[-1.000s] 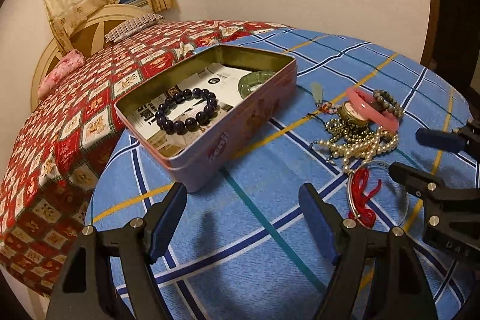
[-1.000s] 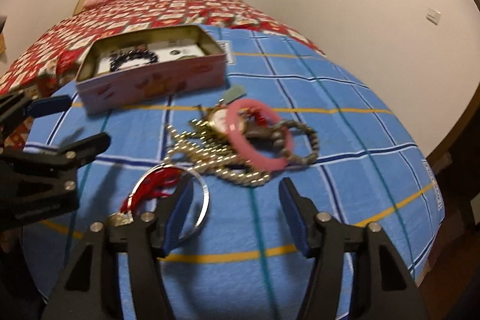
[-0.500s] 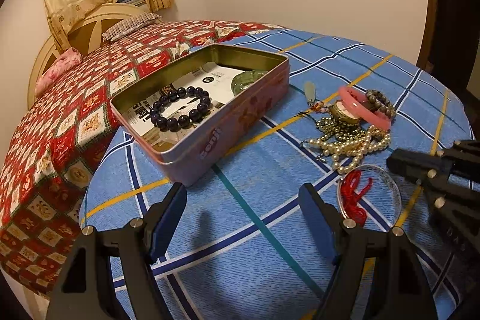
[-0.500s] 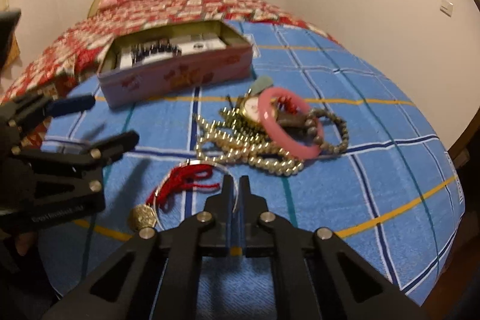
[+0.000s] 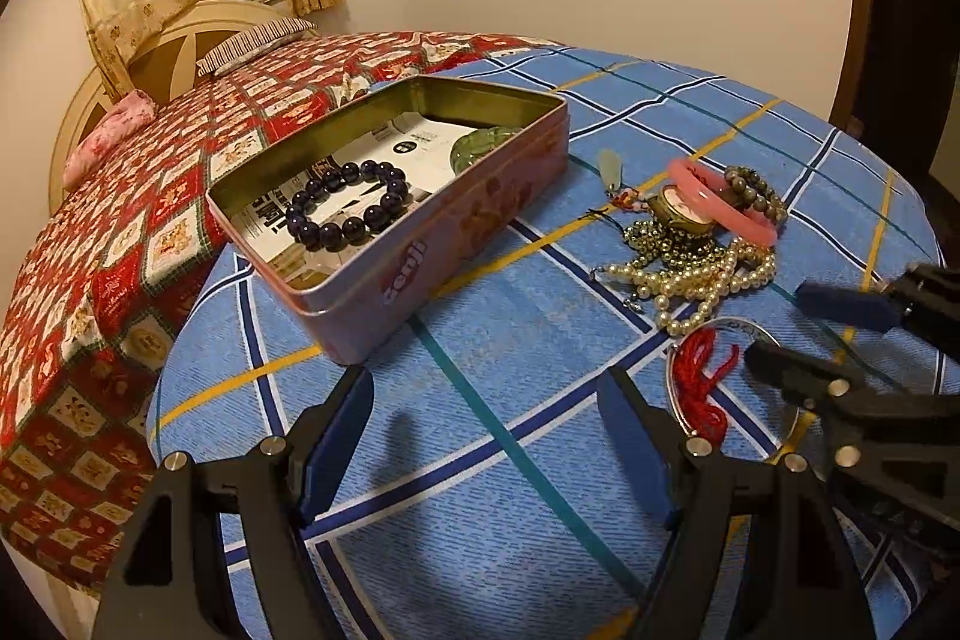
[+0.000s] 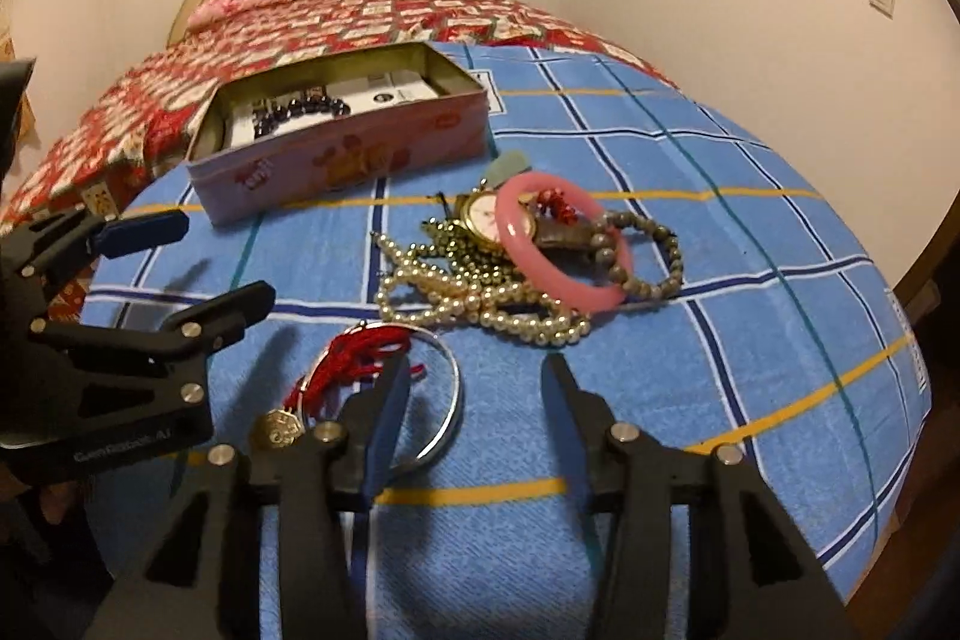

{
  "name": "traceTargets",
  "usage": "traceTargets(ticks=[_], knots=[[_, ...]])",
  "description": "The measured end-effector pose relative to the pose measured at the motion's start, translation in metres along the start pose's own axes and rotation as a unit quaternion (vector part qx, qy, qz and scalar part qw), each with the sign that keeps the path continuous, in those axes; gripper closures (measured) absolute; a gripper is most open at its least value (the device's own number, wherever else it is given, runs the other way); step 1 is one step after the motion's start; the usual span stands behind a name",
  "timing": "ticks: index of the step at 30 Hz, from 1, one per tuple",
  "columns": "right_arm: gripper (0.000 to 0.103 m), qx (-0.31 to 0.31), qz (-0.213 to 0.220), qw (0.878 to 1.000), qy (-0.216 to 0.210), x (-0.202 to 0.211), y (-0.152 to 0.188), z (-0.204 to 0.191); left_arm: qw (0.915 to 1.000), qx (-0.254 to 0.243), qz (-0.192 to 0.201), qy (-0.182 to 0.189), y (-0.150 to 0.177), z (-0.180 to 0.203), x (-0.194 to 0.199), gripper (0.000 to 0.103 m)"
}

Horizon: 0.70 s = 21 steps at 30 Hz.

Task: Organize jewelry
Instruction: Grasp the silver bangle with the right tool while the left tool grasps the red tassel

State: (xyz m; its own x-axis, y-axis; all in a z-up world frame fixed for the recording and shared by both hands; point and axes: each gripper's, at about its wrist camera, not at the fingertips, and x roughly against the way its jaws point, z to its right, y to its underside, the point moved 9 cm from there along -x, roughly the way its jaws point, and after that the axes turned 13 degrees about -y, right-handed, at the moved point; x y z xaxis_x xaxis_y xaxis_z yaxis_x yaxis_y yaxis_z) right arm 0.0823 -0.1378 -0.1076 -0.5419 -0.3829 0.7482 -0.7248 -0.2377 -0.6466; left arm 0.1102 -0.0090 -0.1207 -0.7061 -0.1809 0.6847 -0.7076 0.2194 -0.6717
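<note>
Bangle [image 6: 447, 400] of silver wire lies flat on the desk [image 6: 750, 244], its rim under our right gripper [image 6: 474, 394], whose 2 fingers [image 6: 387, 418] stand apart, gripping nothing. Our left gripper [image 5: 486, 436] is spread too, just before the tin [image 5: 420, 244].

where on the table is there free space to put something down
Bare cloth lies in front of the tin, between it and the left tool. Right of the tin it's crowded: pearls, pink bangle, silver bangle.
</note>
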Motion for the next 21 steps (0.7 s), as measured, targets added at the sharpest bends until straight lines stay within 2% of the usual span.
traceTargets(ticks=[1,2,5,7,14,21], knots=[[0.063,0.004,-0.013,1.000,0.000,-0.005,0.003,-0.001,1.0000,0.000,-0.001,0.001,0.000,0.000,0.000,0.026],[0.081,0.006,-0.022,1.000,0.002,-0.008,0.005,-0.001,1.0000,0.001,-0.002,0.002,0.001,0.000,-0.001,0.026],[0.094,0.016,-0.032,0.999,0.002,-0.013,0.009,-0.004,1.0000,0.003,-0.002,0.004,0.001,-0.001,0.000,0.026],[0.098,0.012,-0.026,1.000,0.001,-0.013,0.009,-0.003,1.0000,0.005,0.001,0.006,-0.001,-0.001,0.002,0.026],[0.098,-0.025,0.040,0.999,-0.013,0.018,-0.005,0.007,0.9999,0.004,0.005,0.012,-0.002,0.003,0.007,0.026],[0.098,-0.057,0.045,0.997,0.015,0.024,0.000,0.032,0.9994,-0.004,0.012,0.031,-0.007,0.023,0.018,0.026]])
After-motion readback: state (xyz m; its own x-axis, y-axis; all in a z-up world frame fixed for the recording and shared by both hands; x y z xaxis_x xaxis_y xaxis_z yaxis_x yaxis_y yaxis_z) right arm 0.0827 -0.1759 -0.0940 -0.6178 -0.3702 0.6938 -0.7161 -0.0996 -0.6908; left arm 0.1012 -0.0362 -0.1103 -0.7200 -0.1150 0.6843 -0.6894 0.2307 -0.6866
